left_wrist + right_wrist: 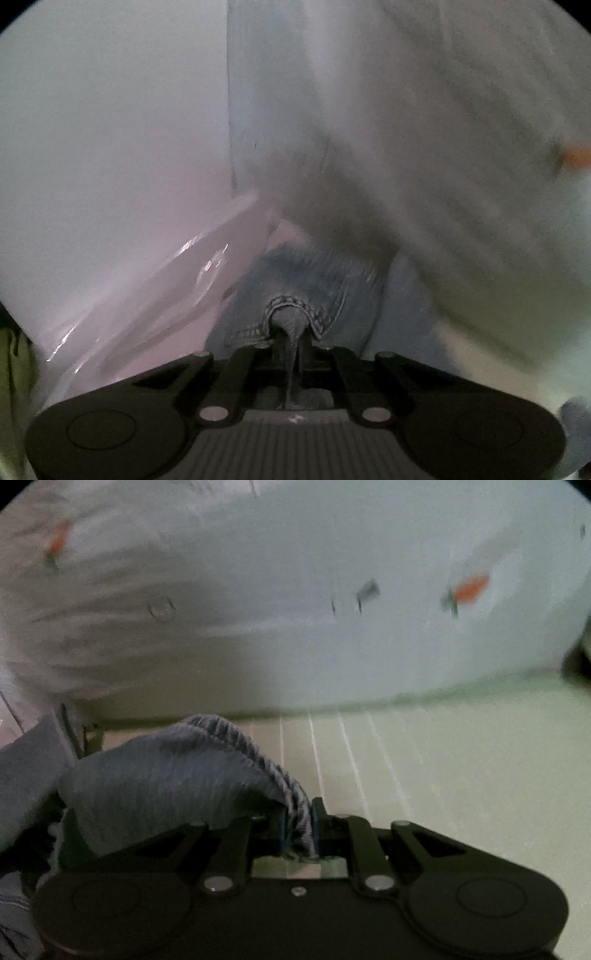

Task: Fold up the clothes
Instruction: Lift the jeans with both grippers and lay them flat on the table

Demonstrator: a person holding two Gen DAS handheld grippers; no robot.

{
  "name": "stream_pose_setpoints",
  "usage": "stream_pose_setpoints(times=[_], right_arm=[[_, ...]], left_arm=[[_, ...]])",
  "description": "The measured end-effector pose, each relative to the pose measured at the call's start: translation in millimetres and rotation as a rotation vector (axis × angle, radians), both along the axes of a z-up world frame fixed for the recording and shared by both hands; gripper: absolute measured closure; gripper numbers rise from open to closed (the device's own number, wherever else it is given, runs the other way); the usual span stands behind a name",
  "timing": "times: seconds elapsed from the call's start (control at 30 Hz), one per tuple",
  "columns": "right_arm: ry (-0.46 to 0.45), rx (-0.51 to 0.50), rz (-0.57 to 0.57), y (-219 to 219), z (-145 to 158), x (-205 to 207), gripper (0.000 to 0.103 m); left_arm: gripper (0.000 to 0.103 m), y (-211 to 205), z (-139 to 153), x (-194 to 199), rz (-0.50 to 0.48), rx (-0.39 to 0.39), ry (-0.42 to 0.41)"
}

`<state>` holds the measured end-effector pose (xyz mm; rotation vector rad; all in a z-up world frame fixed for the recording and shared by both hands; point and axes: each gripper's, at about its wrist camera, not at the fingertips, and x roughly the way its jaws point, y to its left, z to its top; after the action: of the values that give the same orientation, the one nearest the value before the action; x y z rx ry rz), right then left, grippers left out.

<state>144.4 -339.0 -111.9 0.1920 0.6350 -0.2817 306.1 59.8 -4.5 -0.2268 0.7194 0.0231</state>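
A blue-grey garment (310, 277) with a stitched hem bunches just ahead of my left gripper (290, 332), which is shut on a pinched fold of it. In the right wrist view the same blue-grey garment (166, 775) humps up to the left of my right gripper (299, 823), whose jaws are shut on its ribbed hem. Both views are blurred.
A big white pillow or duvet (295, 590) with small orange prints lies close ahead on the pale green bedsheet (461, 775). In the left wrist view the white bedding (461, 166) fills the right side; a clear plastic sheet (166, 288) and a pale wall (110, 129) are on the left.
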Motion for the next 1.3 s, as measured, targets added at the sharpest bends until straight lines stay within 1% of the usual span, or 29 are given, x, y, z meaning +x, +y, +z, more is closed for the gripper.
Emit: stream_pose_setpoints(times=[0.03, 0.13, 0.27, 0.37, 0.43, 0.53, 0.63, 0.67, 0.7, 0.77, 0.8, 0.83, 0.87, 0.9, 0.93, 0.97, 1.0, 1.03, 1.07, 1.1, 1.13, 1.17, 1.2, 1.23, 1.3], right_arm=[[-0.028, -0.019, 0.003, 0.7, 9.3, -4.0, 0.089], [-0.129, -0.032, -0.014, -3.5, 38.6, -20.5, 0.09], [-0.244, -0.051, -0.058, -25.2, 75.6, -49.9, 0.09], [-0.307, -0.074, -0.114, -56.1, 98.2, -80.9, 0.09], [-0.332, -0.108, -0.156, -84.2, 110.4, -102.3, 0.09], [-0.349, -0.14, -0.238, -133.9, 126.0, -134.4, 0.09], [-0.36, -0.18, -0.342, -188.2, 137.4, -172.5, 0.09], [-0.356, -0.193, -0.378, -207.3, 139.0, -185.5, 0.09], [-0.341, -0.203, -0.413, -225.9, 137.7, -196.2, 0.09], [-0.297, -0.22, -0.478, -263.0, 133.0, -216.3, 0.089], [-0.238, -0.216, -0.497, -282.2, 124.8, -223.2, 0.088], [-0.169, -0.2, -0.512, -299.9, 113.8, -227.5, 0.085], [-0.102, -0.179, -0.526, -311.9, 101.4, -229.6, 0.081], [-0.036, -0.157, -0.543, -320.8, 87.9, -235.0, 0.068], [0.031, -0.134, -0.56, -329.7, 74.4, -240.5, 0.051], [0.077, -0.113, -0.574, -336.0, 62.1, -246.9, 0.044], [0.079, -0.092, -0.581, -336.3, 52.6, -255.9, 0.035], [0.077, -0.063, -0.577, -334.5, 44.5, -263.3, 0.027], [0.083, -0.034, -0.562, -332.1, 37.9, -265.4, 0.024], [0.092, -0.006, -0.546, -329.4, 31.1, -265.4, 0.019], [0.106, 0.021, -0.528, -326.3, 23.7, -261.2, 0.018], [0.121, 0.048, -0.511, -323.2, 16.3, -257.1, 0.018], [0.138, 0.073, -0.494, -319.8, 8.7, -254.3, 0.017], [0.161, 0.095, -0.476, -315.9, 0.4, -254.2, 0.017], [0.202, 0.133, -0.453, -308.9, -16.3, -252.4, 0.017]], left_arm=[[0.1, -5.4, 15.1, -5.8, -0.007, 0.0, -0.041], [0.1, -28.0, 60.8, -27.4, -0.039, 0.009, -0.156], [0.1, -63.0, 106.0, -64.9, -0.089, -0.011, -0.273], [0.1, -98.4, 133.4, -102.0, -0.148, -0.035, -0.35], [0.1, -121.7, 149.9, -124.6, -0.187, -0.05, -0.394], [0.1, -159.1, 160.2, -157.2, -0.259, -0.091, -0.411], [0.099, -196.8, 139.7, -182.4, -0.326, -0.105, -0.339], [0.098, -210.2, 126.0, -189.8, -0.346, -0.111, -0.28], [0.092, -222.9, 108.4, -194.7, -0.364, -0.112, -0.203], [0.091, -240.0, 63.8, -203.9, -0.385, -0.114, -0.032], [0.09, -247.9, 40.8, -208.7, -0.394, -0.116, 0.055], [0.09, -251.2, 23.2, -215.5, -0.379, -0.1, 0.108], [0.084, -252.6, 7.8, -223.2, -0.355, -0.077, 0.144], [0.075, -254.0, -7.5, -230.9, -0.331, -0.053, 0.181], [0.072, -253.0, -17.5, -234.5, -0.309, -0.042, 0.212], [0.066, -249.2, -25.1, -236.2, -0.283, -0.048, 0.237], [0.062, -244.7, -32.8, -238.0, -0.255, -0.061, 0.261], [0.061, -238.9, -38.6, -239.6, -0.23, -0.073, 0.277], [0.056, -233.4, -41.5, -242.0, -0.208, -0.083, 0.287], [0.048, -230.9, -42.2, -240.5, -0.184, -0.084, 0.29], [0.043, -229.5, -42.3, -237.0, -0.159, -0.083, 0.291], [0.037, -229.2, -44.0, -233.7, -0.143, -0.081, 0.291], [0.034, -229.4, -46.5, -230.6, -0.13, -0.078, 0.291], [0.034, -229.6, -48.9, -227.4, -0.117, -0.076, 0.291], [0.026, -230.9, -49.6, -222.0, -0.111, -0.096, 0.297]])
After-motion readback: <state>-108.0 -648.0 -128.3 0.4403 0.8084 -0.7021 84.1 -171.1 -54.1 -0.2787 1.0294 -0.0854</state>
